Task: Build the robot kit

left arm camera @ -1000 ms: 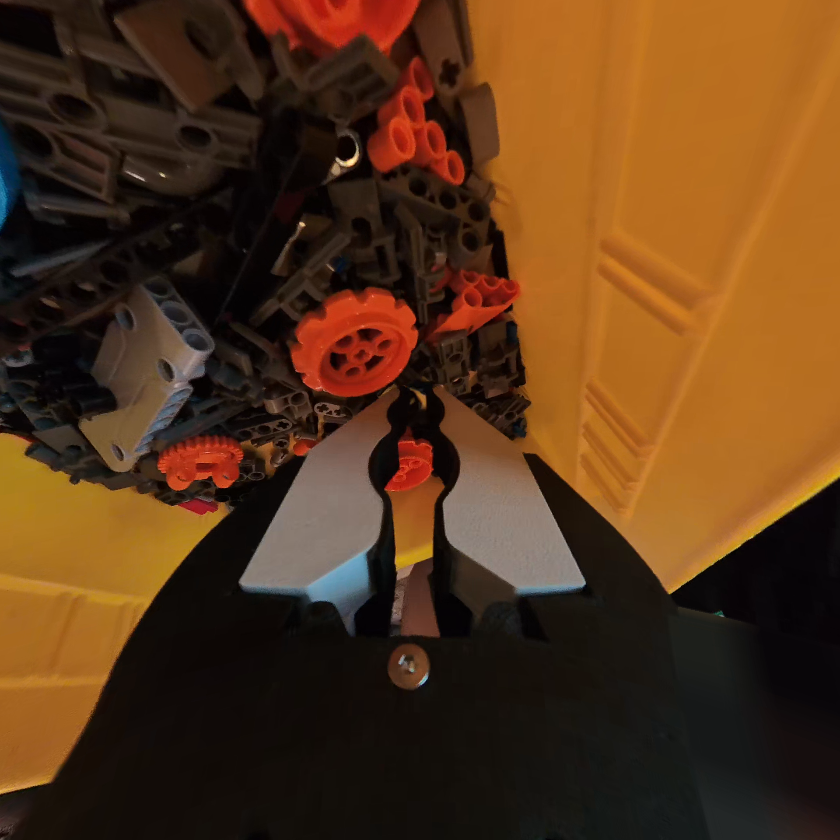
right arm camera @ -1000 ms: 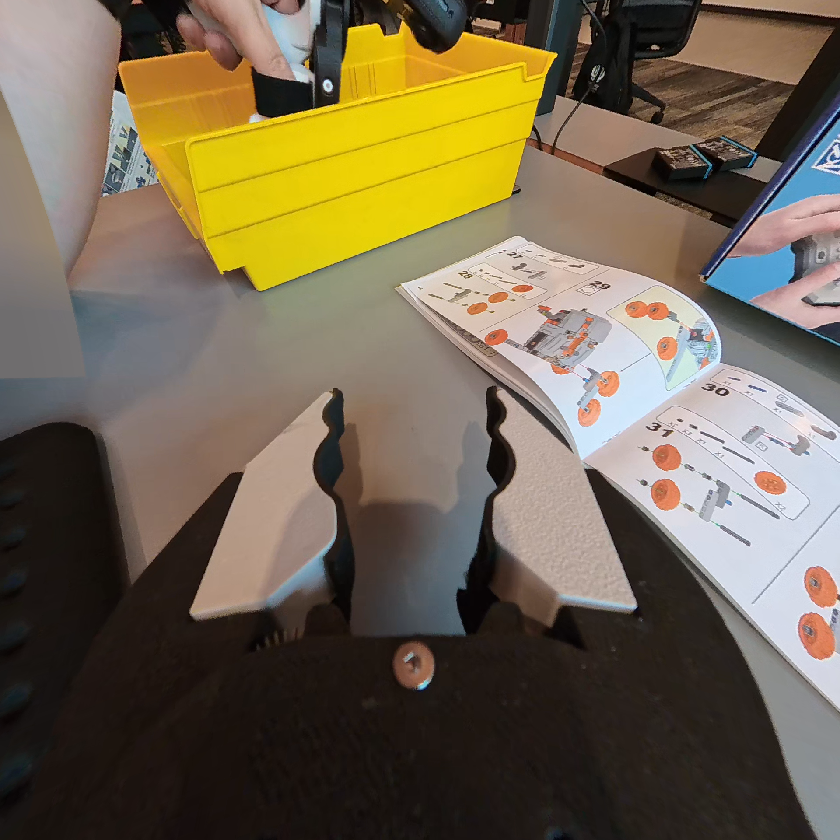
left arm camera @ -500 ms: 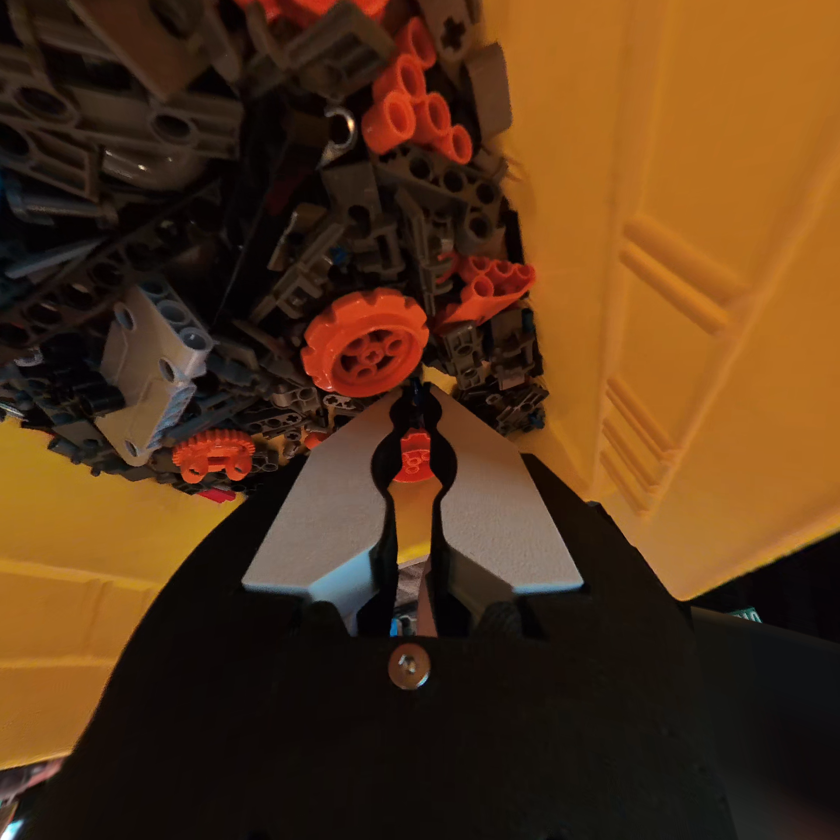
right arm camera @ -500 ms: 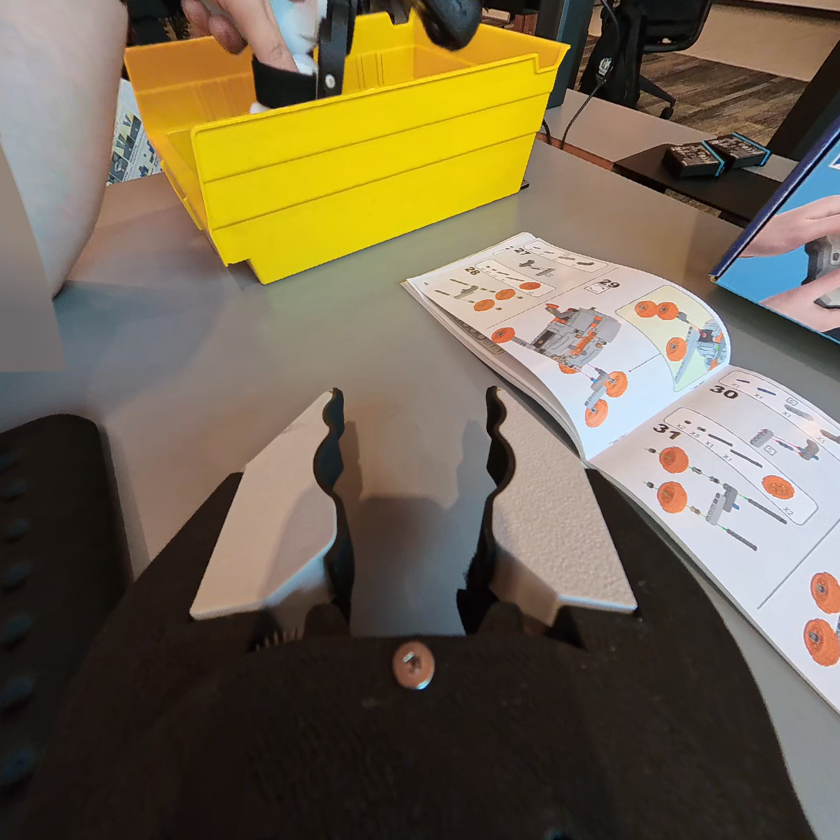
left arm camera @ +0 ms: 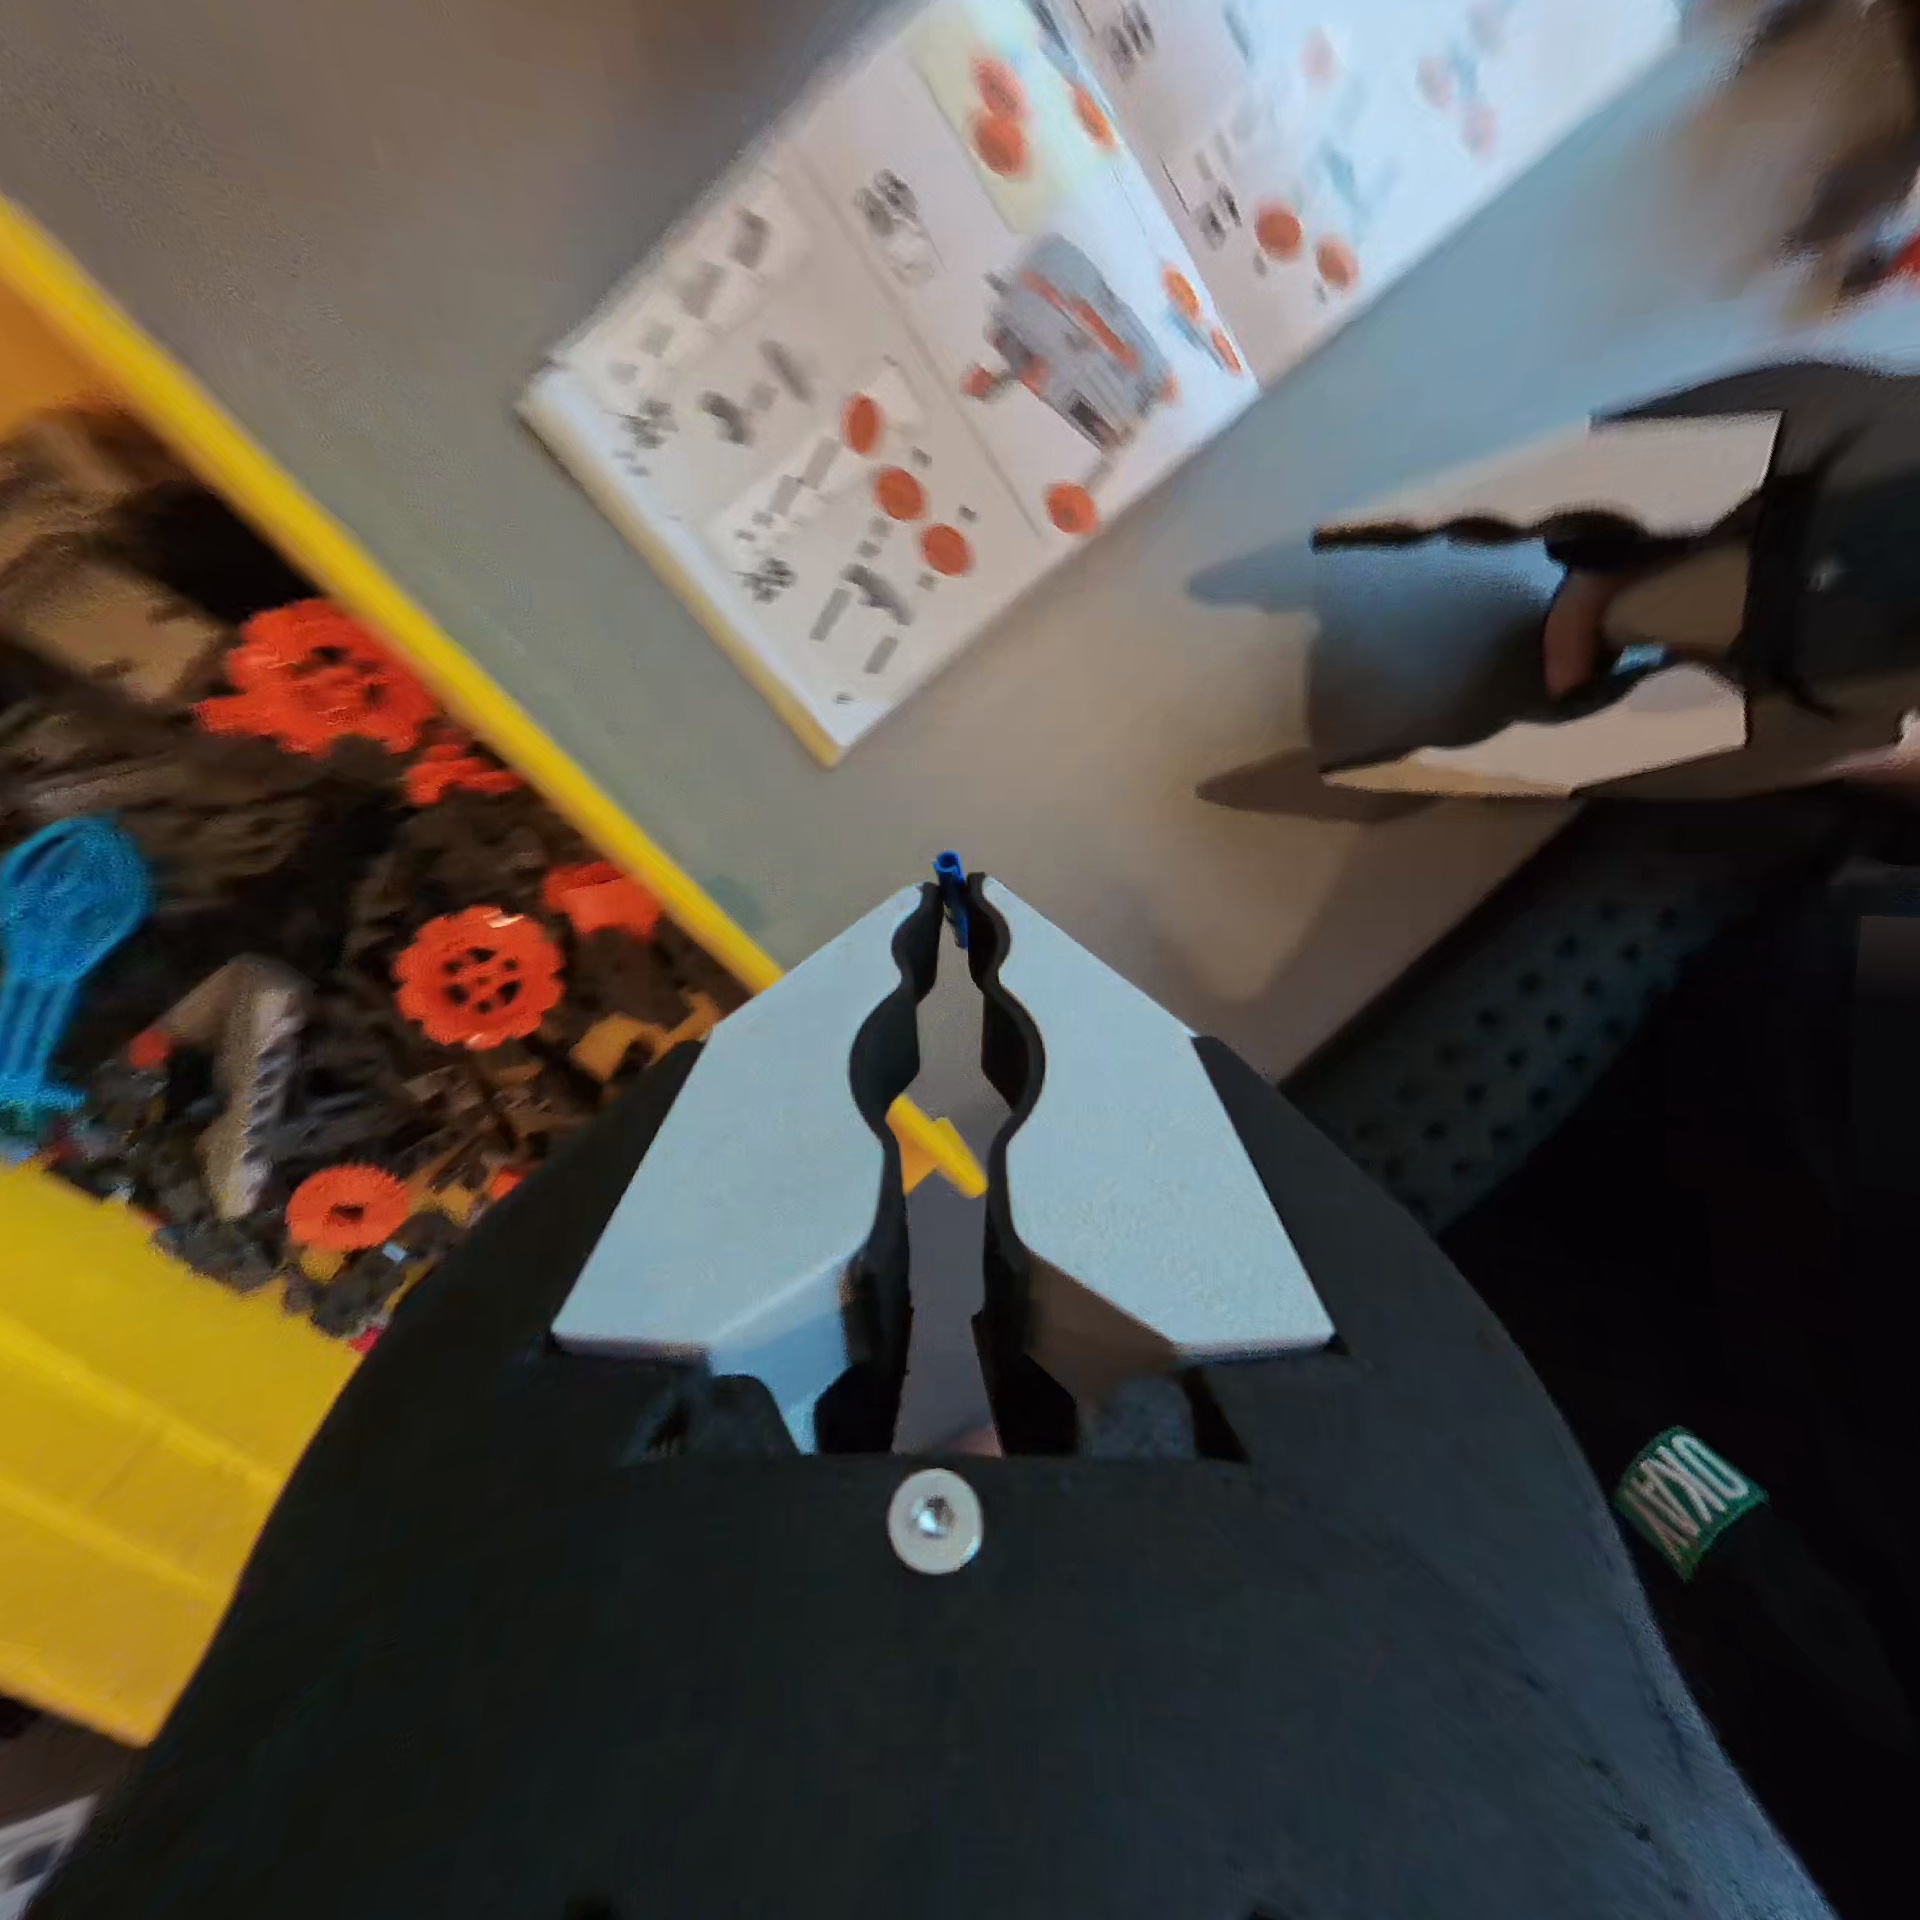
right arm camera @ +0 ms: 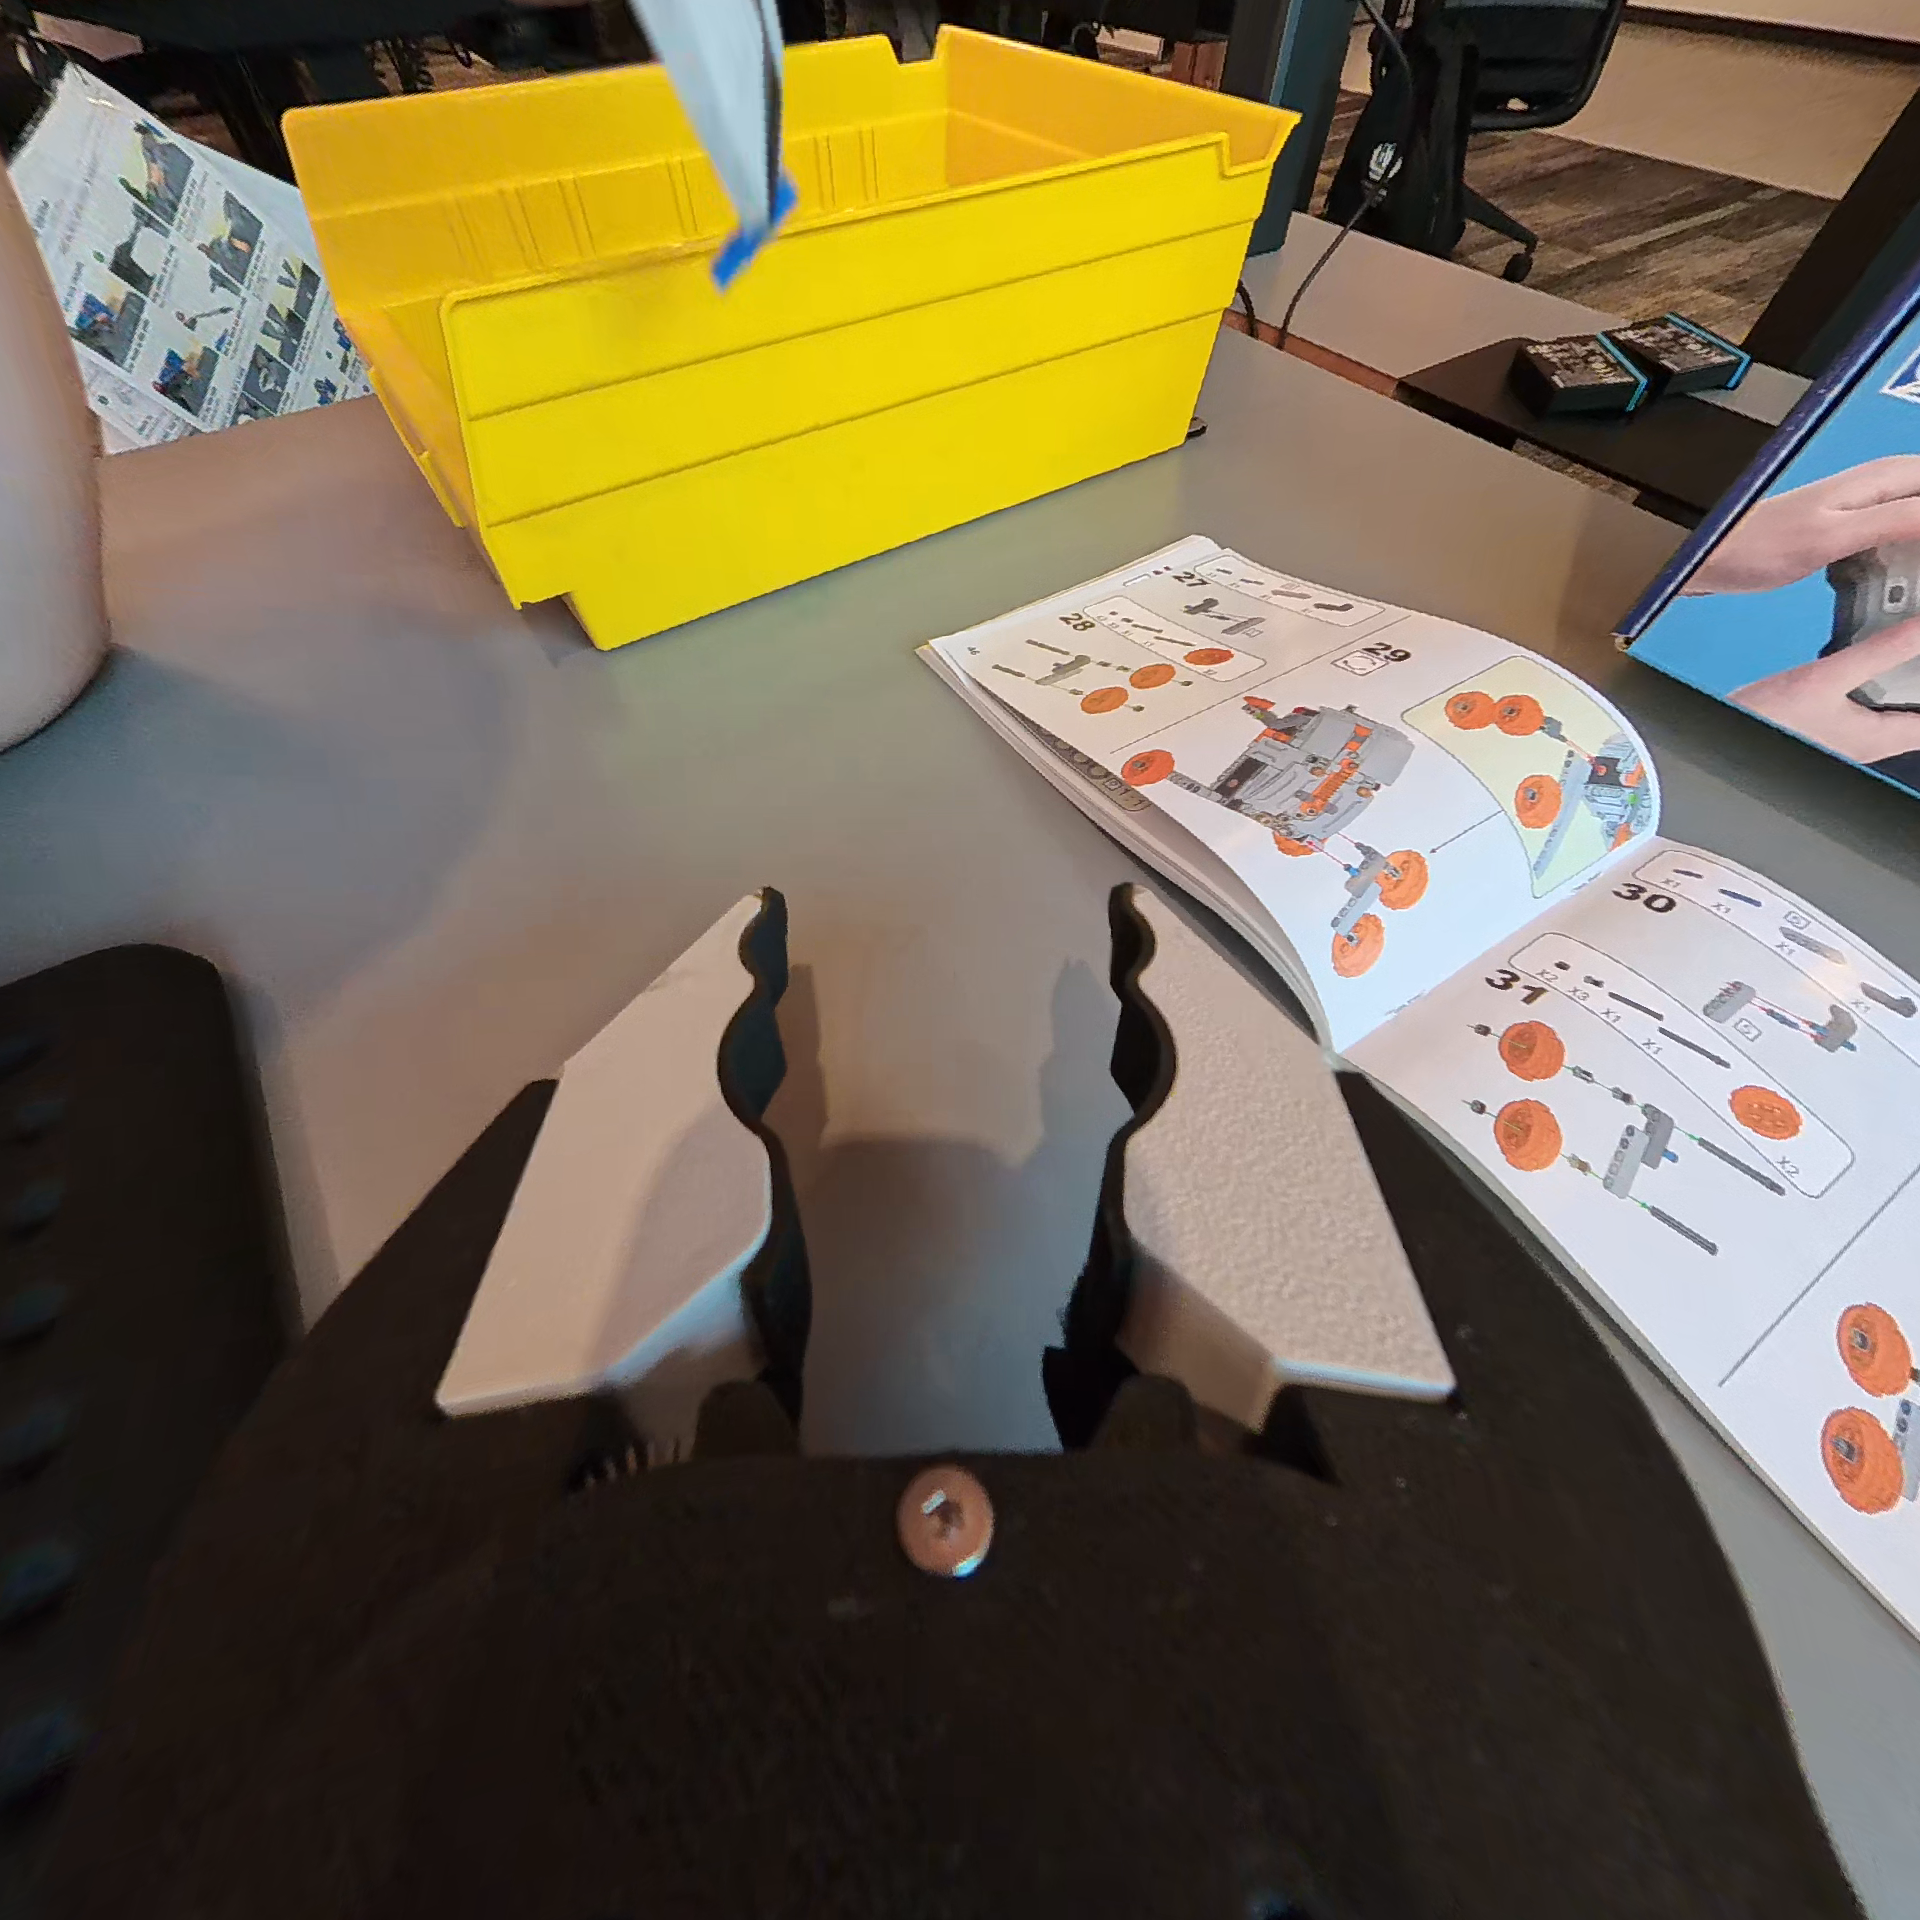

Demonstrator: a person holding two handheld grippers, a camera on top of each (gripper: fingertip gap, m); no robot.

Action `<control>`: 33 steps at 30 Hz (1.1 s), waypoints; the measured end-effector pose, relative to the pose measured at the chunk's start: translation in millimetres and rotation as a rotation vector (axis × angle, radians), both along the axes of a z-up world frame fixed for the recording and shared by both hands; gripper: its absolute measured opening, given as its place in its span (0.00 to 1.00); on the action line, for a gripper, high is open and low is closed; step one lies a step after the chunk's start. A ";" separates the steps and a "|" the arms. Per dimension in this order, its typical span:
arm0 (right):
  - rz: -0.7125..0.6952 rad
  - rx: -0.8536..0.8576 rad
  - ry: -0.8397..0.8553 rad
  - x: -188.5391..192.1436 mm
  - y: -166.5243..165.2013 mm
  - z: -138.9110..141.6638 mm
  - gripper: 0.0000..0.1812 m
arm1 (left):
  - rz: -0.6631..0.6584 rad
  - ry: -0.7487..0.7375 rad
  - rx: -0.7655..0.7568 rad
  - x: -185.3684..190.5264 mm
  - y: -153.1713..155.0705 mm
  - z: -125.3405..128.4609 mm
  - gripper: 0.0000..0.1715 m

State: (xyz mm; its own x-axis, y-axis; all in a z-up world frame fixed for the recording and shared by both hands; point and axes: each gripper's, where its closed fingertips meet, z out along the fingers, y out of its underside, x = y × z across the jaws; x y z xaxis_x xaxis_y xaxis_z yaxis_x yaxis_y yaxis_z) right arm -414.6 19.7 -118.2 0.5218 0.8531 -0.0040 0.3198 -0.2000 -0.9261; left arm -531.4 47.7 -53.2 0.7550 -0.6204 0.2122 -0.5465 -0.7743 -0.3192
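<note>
My left gripper [left arm camera: 951, 906] is shut on a small blue pin [left arm camera: 948, 871] pinched at its very tips, and it hangs above the rim of the yellow bin [left arm camera: 416, 623]. The bin holds a pile of grey, black and orange building parts, among them orange wheels [left arm camera: 478, 987]. In the right wrist view the left gripper's fingers [right arm camera: 717, 114] hang over the bin [right arm camera: 831, 416] with the blue pin [right arm camera: 753, 234] at their tips. My right gripper [right arm camera: 940, 914] is open and empty, low over the grey table. It also shows in the left wrist view [left arm camera: 1317, 655].
An open instruction booklet [right arm camera: 1403, 831] lies on the table right of the bin. A blue box [right arm camera: 1818, 623] stands at the far right. A printed leaflet [right arm camera: 177, 281] lies behind the bin on the left. A person's arm [right arm camera: 31, 520] is at the left edge. A black perforated mat [left arm camera: 1558, 1039] lies near me. My right fingertips sit around 15 cm from my left ones.
My left gripper has lifted out of the parts pile inside the bin and now holds a blue pin above the rim. The right gripper stays open in about the same place.
</note>
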 end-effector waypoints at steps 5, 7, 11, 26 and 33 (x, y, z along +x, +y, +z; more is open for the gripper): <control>-0.044 -0.006 -0.038 8.4 6.9 -5.2 0.33 | -0.123 0.163 -0.207 45.0 -17.0 -68.2 0.01; -0.049 -0.006 -0.041 10.9 7.8 -5.5 0.33 | -0.133 0.224 -0.247 50.8 -20.5 -88.3 0.02; -0.048 -0.016 -0.047 12.9 7.3 -6.8 0.33 | -0.183 0.283 -0.272 63.8 -29.4 -109.7 0.02; -0.036 -0.021 -0.059 11.5 5.7 -8.9 0.33 | -0.237 0.289 -0.154 61.2 -22.6 -85.7 0.22; -0.032 -0.022 -0.054 10.6 5.2 -8.5 0.33 | 0.056 0.254 0.086 -66.3 8.7 -7.6 0.11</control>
